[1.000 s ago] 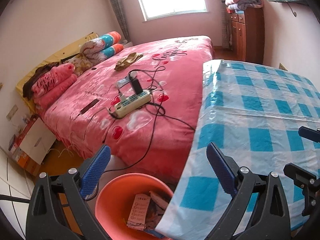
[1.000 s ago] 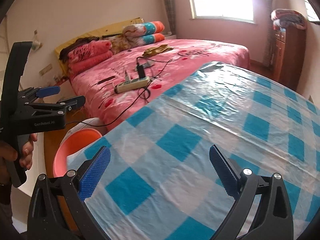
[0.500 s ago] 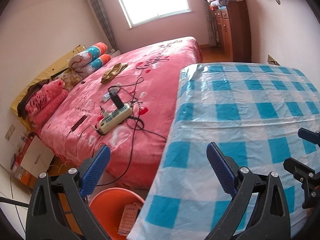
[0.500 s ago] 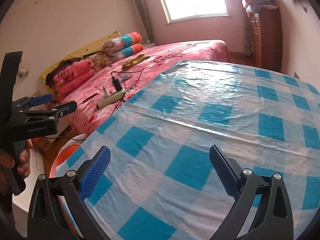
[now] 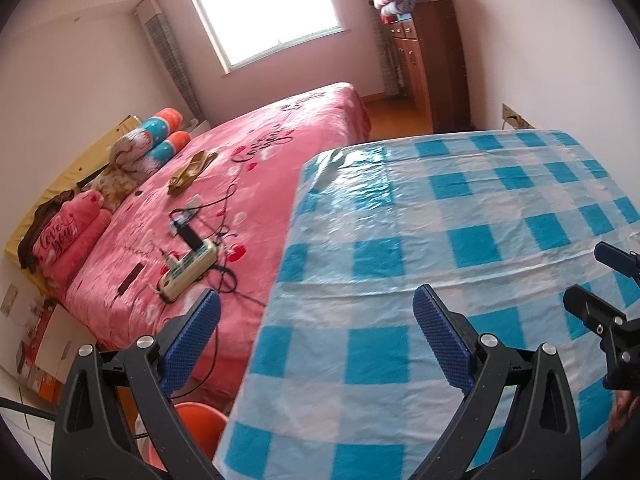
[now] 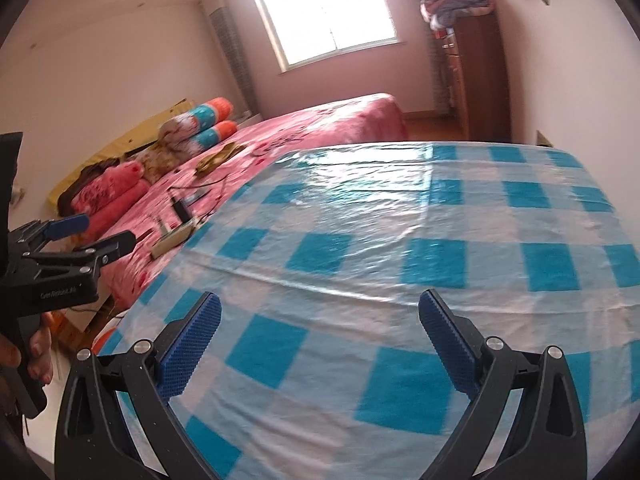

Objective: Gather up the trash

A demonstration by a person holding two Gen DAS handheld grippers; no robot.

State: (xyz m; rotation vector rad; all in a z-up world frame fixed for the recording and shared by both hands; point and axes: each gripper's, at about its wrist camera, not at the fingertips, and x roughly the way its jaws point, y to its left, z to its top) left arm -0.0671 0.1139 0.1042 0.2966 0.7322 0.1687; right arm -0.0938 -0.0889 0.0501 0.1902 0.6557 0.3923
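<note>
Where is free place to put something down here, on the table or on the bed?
The checked tablecloth is bare from its near edge to the far one. On the bed, the part towards the window is bare; the middle is crowded with the power strip and its cables, and pillows fill the head end.

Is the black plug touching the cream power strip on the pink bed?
Touching: the left wrist view shows the black plug seated in the cream power strip.

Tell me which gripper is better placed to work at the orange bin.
Left. The left gripper hangs open at the table's left edge, with the orange bin just below. The right gripper, also open, sits over the checked cloth, farther away.
</note>
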